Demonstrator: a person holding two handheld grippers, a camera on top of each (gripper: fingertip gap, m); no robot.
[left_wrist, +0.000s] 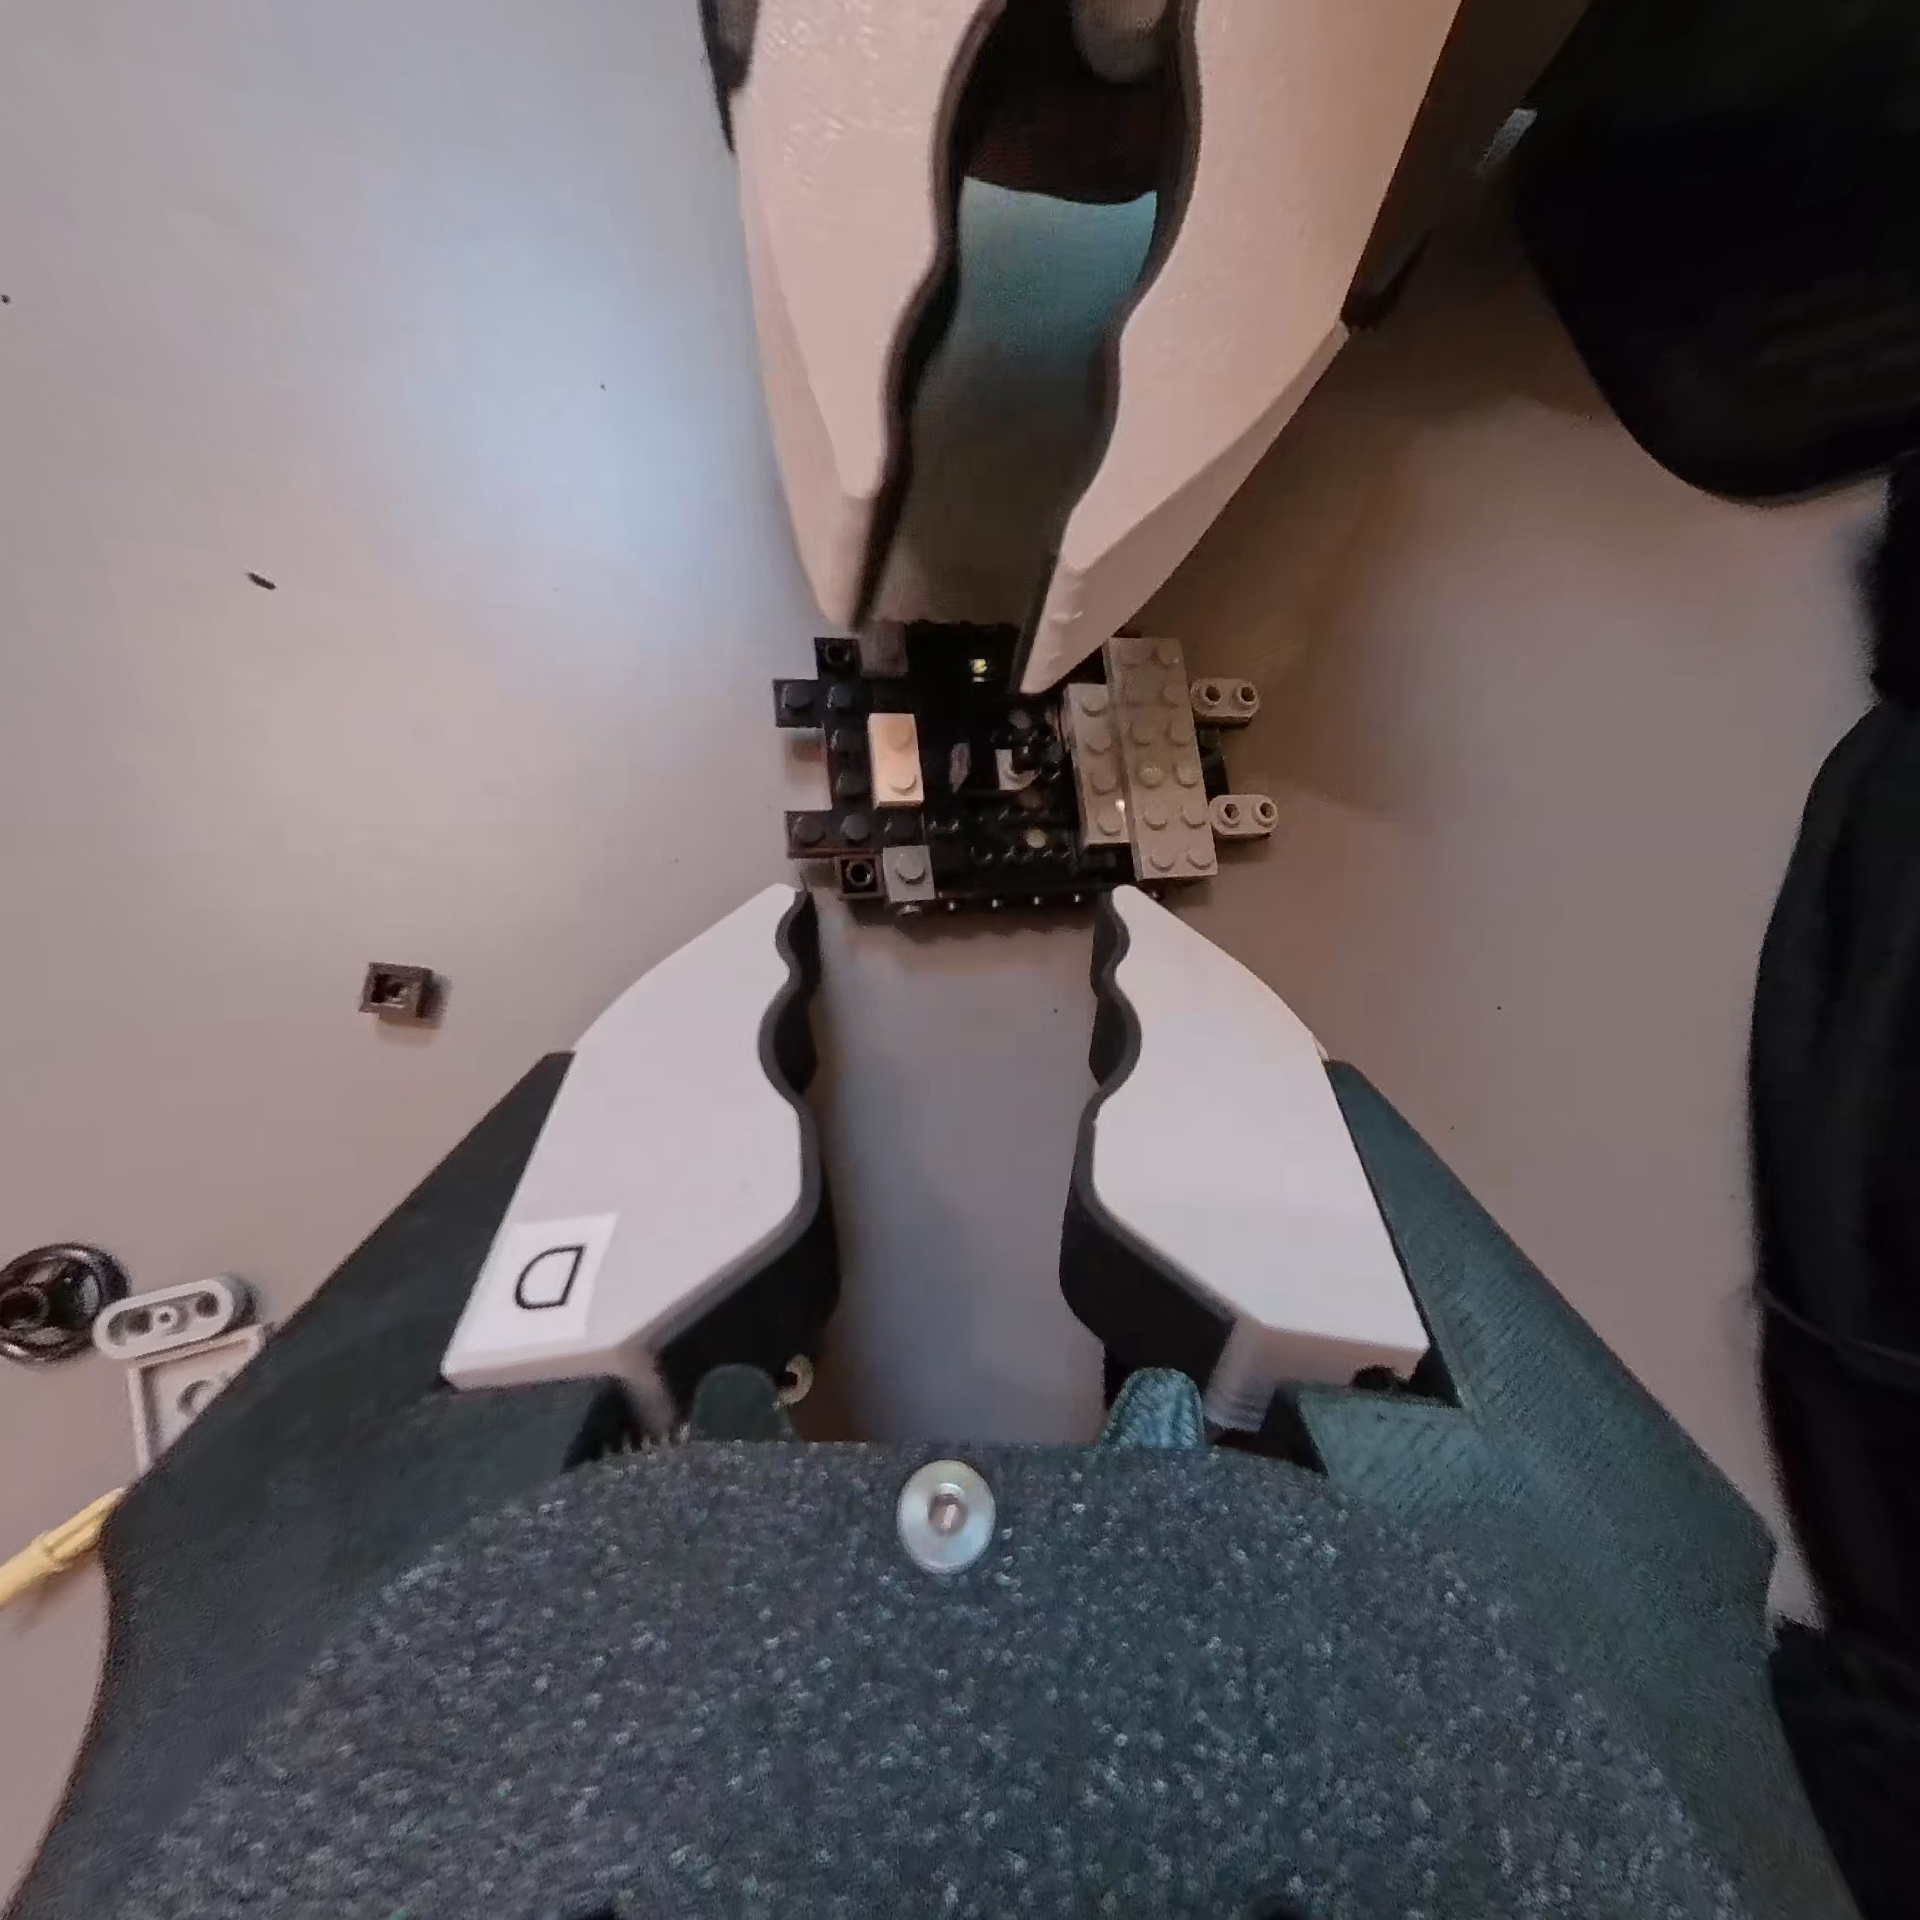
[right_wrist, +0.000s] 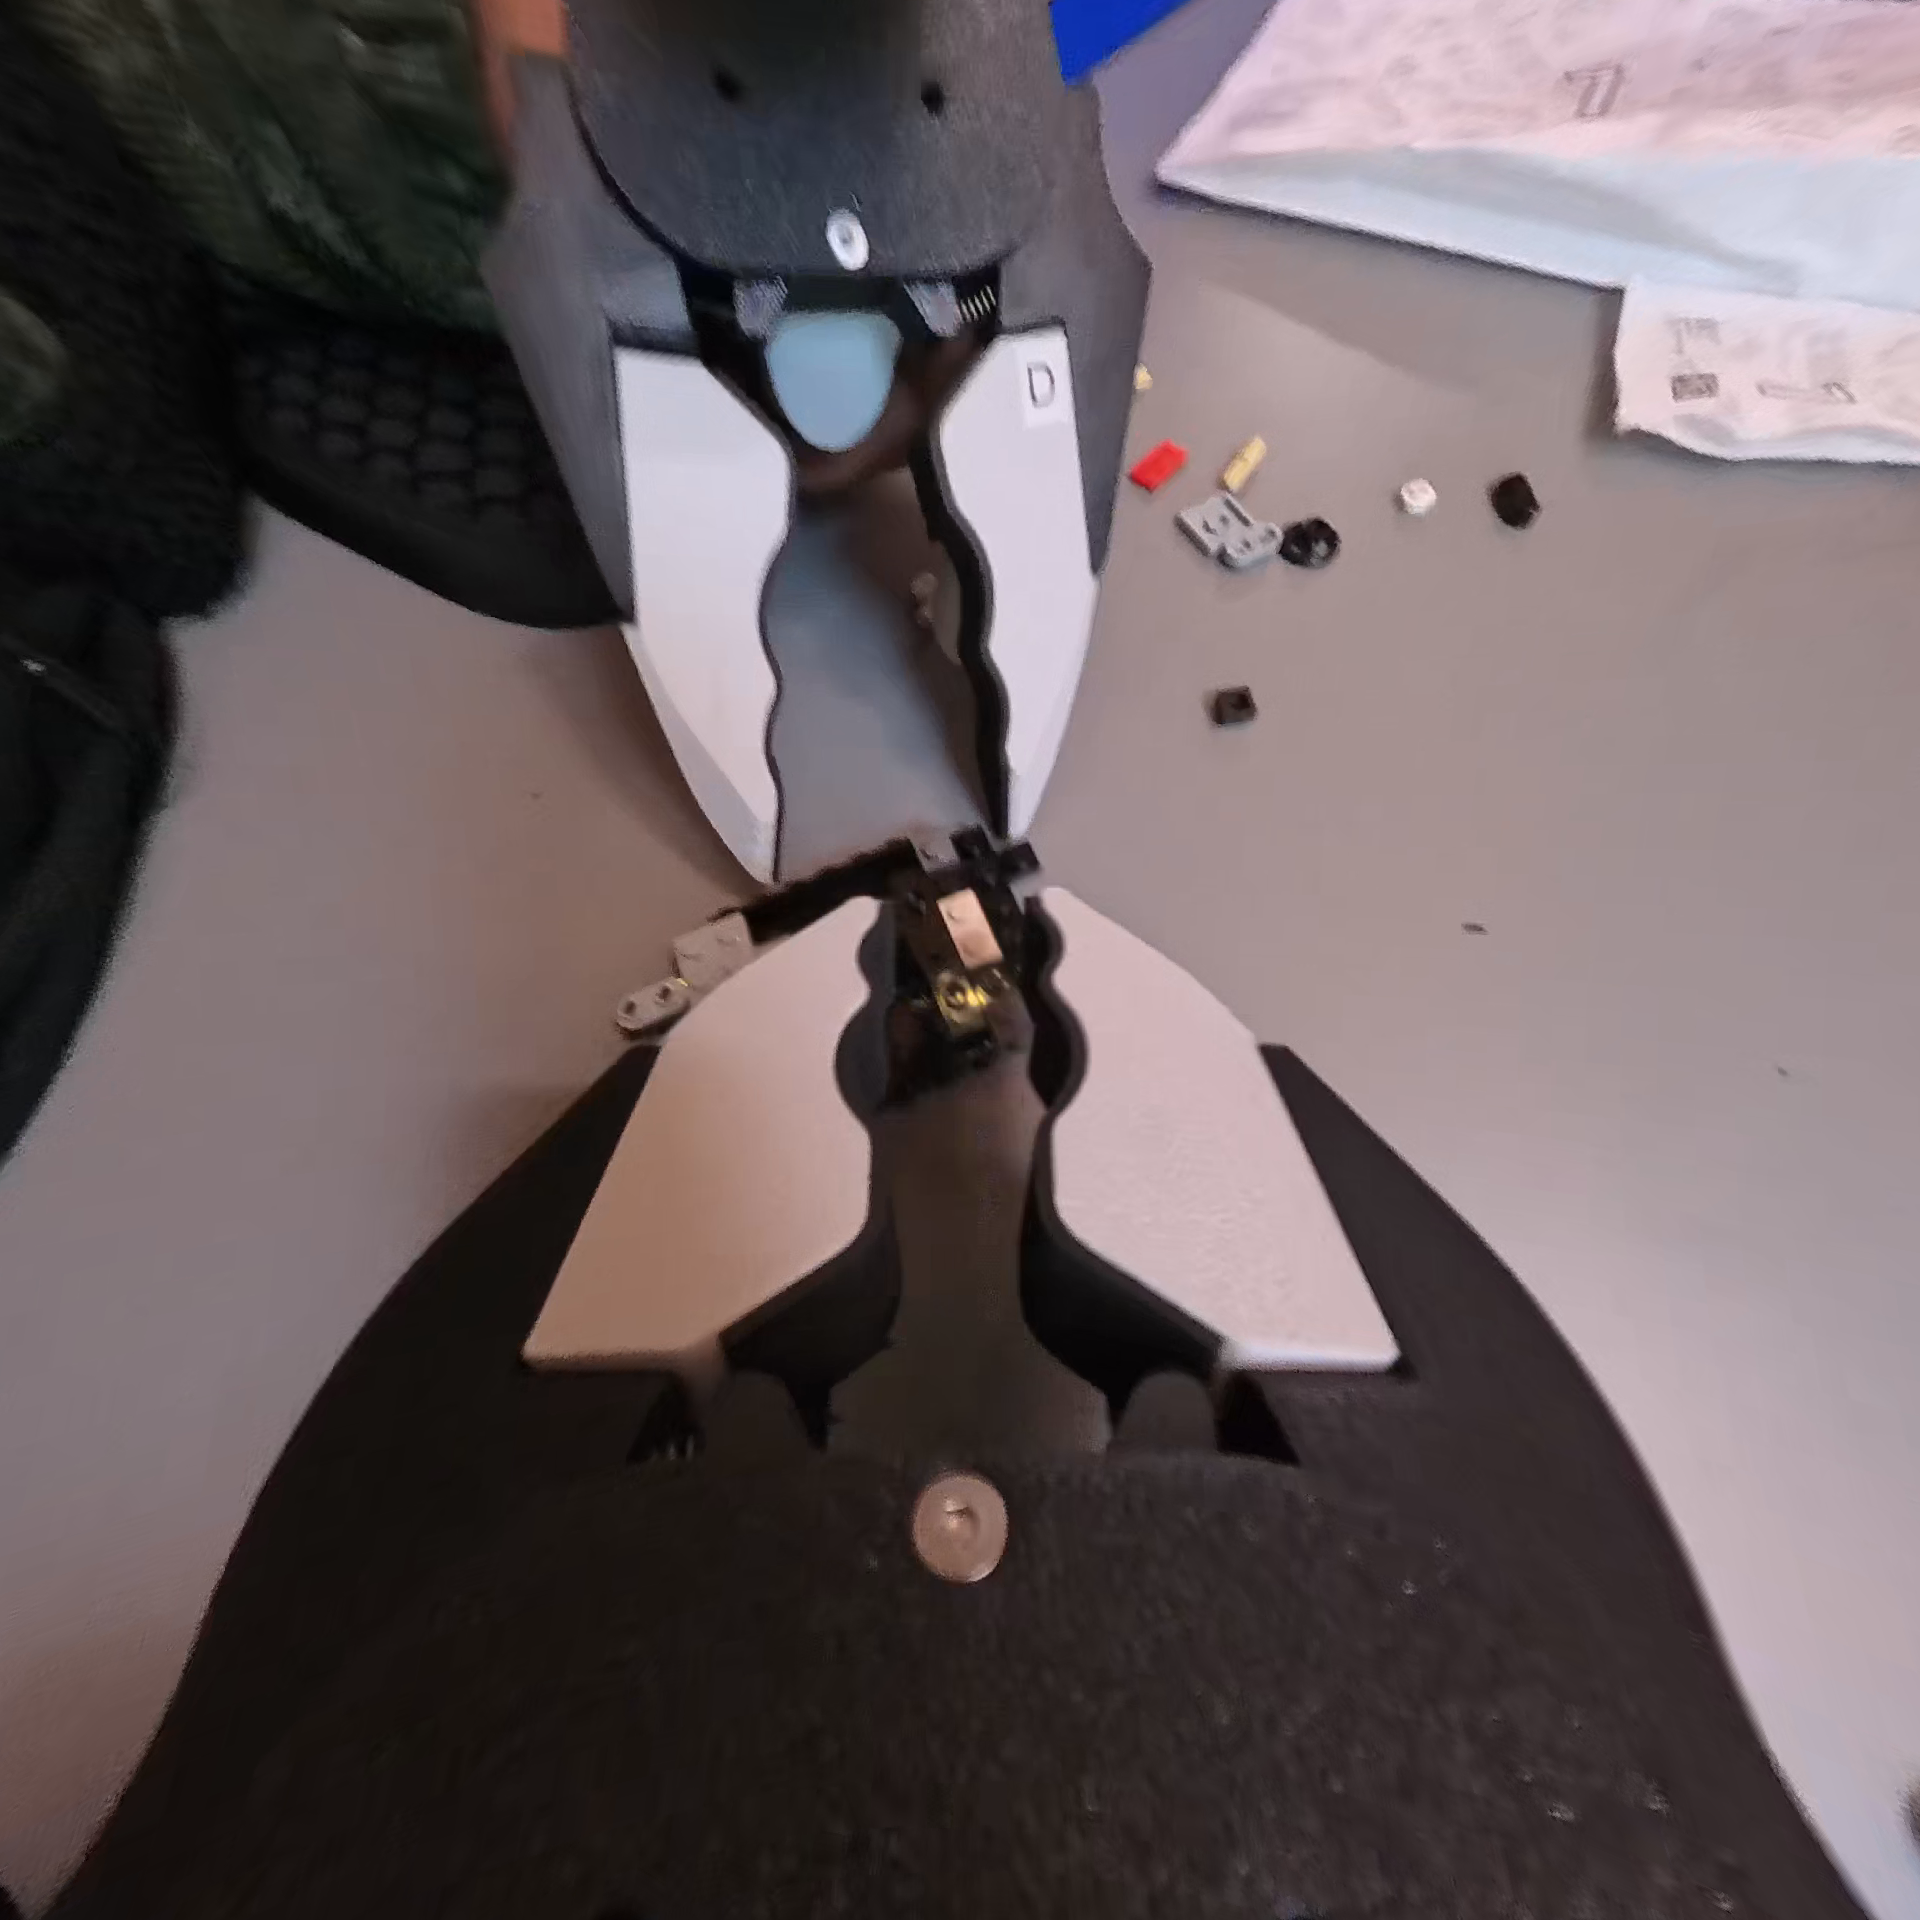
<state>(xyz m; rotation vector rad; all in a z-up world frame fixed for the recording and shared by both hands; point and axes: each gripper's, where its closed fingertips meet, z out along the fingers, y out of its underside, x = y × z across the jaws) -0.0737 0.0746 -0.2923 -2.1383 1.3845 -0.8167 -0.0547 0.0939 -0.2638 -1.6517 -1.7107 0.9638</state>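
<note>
While partly open, right tongs (right_wrist: 956, 902) astride brick model (left_wrist: 977, 769); left tongs (left_wrist: 956, 914) wider.

My left gripper (left_wrist: 951, 914) on table (left_wrist: 364, 468), fingers apart, brick assembly (left_wrist: 997, 769) just beyond tips, between my two grippers. My right gripper (left_wrist: 940, 649) opposite, reaching in from far side, tips over assembly's far edge. Lone small brick (left_wrist: 400, 992) left of my left fingers. Loose parts (right_wrist: 1236, 525) scattered on table right of assembly in right wrist view; paper sheets (right_wrist: 1558, 156) behind them.
</note>
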